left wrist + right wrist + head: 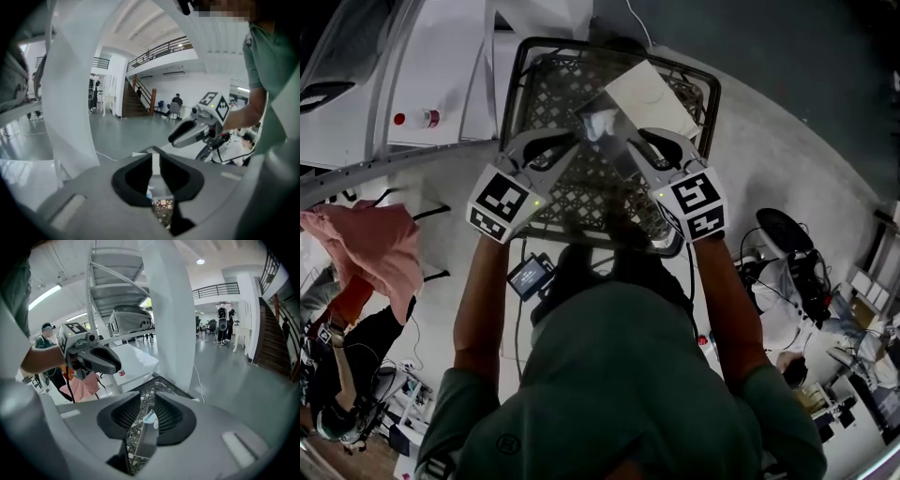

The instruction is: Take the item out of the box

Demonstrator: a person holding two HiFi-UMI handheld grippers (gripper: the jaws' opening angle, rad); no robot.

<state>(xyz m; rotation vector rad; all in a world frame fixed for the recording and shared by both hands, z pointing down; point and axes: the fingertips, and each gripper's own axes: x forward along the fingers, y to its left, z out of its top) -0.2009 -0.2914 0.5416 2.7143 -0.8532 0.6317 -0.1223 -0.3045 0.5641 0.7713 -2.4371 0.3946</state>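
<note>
Head view: your left gripper (561, 142) has its jaws only slightly parted, with the flat item (614, 131) edge-on between them, probably loose. The flat item hangs tilted above the mesh box (517, 103), taken at opposite edges, presumably to keep it steady. Your right gripper (647, 141) stands wider, with mesh showing beside the flat item, so it isn't squeezing. Judged not yet clear of the mesh box.

— What do we see between our left tongs (155, 161)?
— A thin flat item (159, 186), in a narrow slit. Farther right we see the right tongs (180, 137), under a green sleeve (262, 70). A staircase (133, 101) stands far off.
</note>
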